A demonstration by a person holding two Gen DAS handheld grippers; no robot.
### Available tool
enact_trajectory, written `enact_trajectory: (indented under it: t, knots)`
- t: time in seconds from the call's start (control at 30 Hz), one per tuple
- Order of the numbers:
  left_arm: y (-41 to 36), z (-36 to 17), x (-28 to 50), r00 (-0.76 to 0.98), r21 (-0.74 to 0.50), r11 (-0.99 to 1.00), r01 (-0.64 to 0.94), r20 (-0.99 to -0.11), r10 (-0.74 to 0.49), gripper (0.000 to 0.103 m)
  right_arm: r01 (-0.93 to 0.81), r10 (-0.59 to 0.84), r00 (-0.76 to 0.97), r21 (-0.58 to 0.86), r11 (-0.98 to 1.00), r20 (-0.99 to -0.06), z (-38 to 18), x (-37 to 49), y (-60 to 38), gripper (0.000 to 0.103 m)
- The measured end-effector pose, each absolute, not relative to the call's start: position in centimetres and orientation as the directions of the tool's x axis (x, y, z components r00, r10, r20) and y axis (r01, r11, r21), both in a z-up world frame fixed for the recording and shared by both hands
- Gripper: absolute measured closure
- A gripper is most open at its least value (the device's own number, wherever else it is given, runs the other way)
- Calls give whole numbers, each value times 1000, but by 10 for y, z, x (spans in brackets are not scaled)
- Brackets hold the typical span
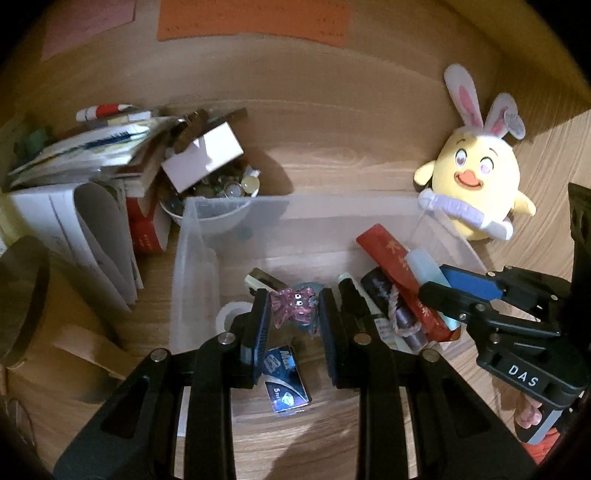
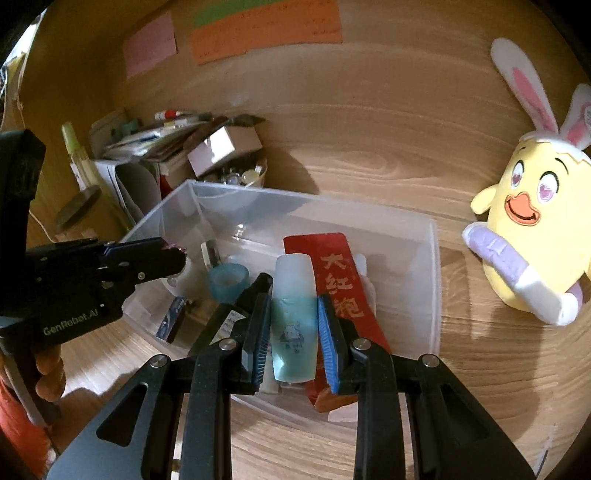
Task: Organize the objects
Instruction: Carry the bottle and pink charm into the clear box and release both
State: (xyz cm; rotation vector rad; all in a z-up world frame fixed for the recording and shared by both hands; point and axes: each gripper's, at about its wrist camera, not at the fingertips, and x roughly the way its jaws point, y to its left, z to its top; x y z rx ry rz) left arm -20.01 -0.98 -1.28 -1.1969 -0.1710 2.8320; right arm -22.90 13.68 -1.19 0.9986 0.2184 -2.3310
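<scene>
A clear plastic bin stands on the wooden desk. My left gripper hangs over the bin's left part, shut on a small pink translucent toy. My right gripper is over the right part, shut on a bottle with a white top and pale blue liquid. Inside the bin lie a red packet with gold characters, a black pen, a blue box and a blue tape ring.
A yellow chick plush with rabbit ears leans at the right of the bin. Behind the bin's left corner are a white bowl of trinkets, a small cardboard box and a stack of books. Paper notes hang on the back panel.
</scene>
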Motion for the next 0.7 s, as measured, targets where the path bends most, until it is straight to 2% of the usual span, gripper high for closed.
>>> enact_trajectory:
  t: [0.43,0.5,0.53,0.6,0.63,0.67,0.7]
  knots:
    - [-6,-21,-204,-681,-110,-994,-17,-726,92,76,567,-402,-558,21,-823,-726,-22,-231,130,80]
    - [-6,-20,-203,-681,-114,-993,-17,-726,95,75,564,-398,-557,20,-825,-729,-21,-231,132,75]
    - [-6,-19,-203,-682,-114,-993,-18,-725,96,73,563,-398,-556,22,-826,-730,-20,-231,133,69]
    - [-5,-17,-201,-688,-105,-994,-14,-721,85,61,558,-401,-562,27,-829,-724,-17,-229,136,61]
    - [-5,-15,-200,-691,-99,-995,-10,-719,78,47,558,-405,-563,29,-829,-720,-15,-228,138,57]
    - [-5,-13,-198,-699,-91,-996,-4,-712,68,40,560,-409,-564,32,-828,-717,-13,-226,139,55]
    - [-4,-11,-196,-706,-86,-996,-1,-706,62,39,562,-413,-566,32,-826,-713,-10,-223,142,54]
